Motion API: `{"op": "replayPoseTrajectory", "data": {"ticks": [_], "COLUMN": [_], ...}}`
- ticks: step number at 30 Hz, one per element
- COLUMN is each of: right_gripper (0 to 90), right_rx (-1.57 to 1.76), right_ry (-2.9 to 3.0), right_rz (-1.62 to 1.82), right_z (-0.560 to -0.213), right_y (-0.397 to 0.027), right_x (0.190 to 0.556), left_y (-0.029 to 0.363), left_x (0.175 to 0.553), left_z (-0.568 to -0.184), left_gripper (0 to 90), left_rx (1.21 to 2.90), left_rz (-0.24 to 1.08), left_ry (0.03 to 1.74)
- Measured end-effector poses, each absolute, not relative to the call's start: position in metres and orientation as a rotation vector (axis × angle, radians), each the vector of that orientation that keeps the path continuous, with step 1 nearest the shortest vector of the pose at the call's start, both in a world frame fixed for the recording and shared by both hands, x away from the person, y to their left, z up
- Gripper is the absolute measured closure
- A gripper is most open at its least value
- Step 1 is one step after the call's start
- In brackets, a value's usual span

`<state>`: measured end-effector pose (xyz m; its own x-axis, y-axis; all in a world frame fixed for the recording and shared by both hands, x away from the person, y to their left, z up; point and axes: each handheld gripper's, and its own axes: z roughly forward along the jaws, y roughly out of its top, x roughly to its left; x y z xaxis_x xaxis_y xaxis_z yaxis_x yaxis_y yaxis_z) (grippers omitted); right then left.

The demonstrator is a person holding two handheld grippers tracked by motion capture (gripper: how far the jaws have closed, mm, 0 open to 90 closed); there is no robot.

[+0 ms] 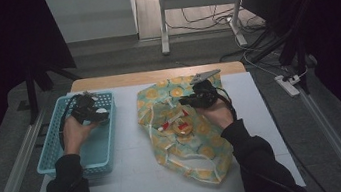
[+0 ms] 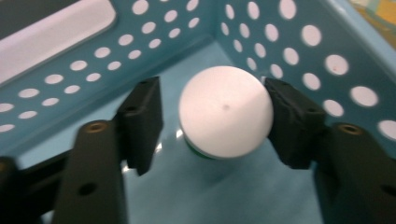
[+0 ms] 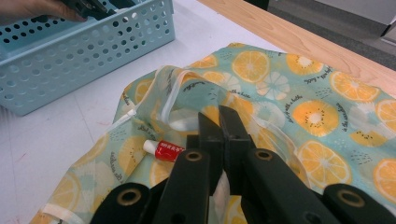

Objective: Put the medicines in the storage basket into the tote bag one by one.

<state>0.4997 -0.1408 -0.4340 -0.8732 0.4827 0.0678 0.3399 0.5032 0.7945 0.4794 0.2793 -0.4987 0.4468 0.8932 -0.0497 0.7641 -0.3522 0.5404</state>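
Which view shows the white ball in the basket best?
The left gripper view: the white ball sits large on the floor of the blue basket, between the left gripper's jaws. In the high view the hand and gripper cover that spot; the right gripper view shows the basket's outside.

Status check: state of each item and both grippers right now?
left gripper: inside the blue basket, jaws either side of the white round thing, right pad touching it, left pad apart
white round thing: resting on the basket floor
blue basket: upright on the table
right gripper: shut, clamping the fruit-print bag's fabric
fruit-print bag: lying crumpled, mouth held open
red-labelled tube: lying in the bag's mouth
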Motion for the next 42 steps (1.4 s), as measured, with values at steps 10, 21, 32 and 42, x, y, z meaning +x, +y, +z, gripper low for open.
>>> {"op": "replayPoseTrajectory", "data": {"ticks": [10,21,32,42], "right_gripper": [90.0,90.0,90.0,90.0], "right_rx": [0.716,0.716,0.711,0.713], "right_ry": [2.578,2.577,2.574,2.572], "right_rz": [1.309,1.310,1.313,1.312], "right_z": [-0.435,-0.434,-0.433,-0.433], "right_y": [-0.142,-0.140,-0.139,-0.139], "right_x": [0.499,0.500,0.500,0.500], "left_y": [0.277,0.283,0.286,0.277], "left_x": [0.478,0.468,0.454,0.443], "left_z": [-0.495,-0.476,-0.447,-0.427], "left_gripper": [50.6,50.7,50.6,50.6], "left_rx": [2.220,2.185,2.134,2.108], "left_rz": [0.354,0.384,0.384,0.368], "left_ry": [1.402,1.397,1.373,1.335]}}
